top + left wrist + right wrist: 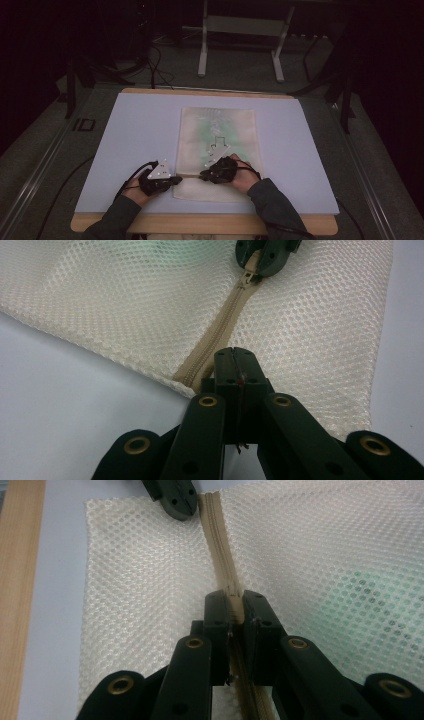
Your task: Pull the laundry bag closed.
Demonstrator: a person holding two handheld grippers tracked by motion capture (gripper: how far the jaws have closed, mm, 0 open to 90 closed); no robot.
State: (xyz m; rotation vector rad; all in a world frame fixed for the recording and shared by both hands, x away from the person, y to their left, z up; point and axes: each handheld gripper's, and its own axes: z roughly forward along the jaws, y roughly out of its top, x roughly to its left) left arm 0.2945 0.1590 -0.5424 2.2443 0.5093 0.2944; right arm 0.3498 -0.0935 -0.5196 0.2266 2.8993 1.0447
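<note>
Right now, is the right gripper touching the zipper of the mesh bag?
Touching. In the right gripper view, the right gripper has its jaws shut on the beige zipper, which runs up between them across the mesh bag.

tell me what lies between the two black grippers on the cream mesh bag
A closed stretch of the beige zipper on the cream mesh laundry bag runs from the left gripper to the right gripper, seen in the left gripper view.

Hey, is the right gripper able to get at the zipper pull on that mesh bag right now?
Probably yes: the right gripper already pinches the zipper of the mesh laundry bag, with nothing in the way.
</note>
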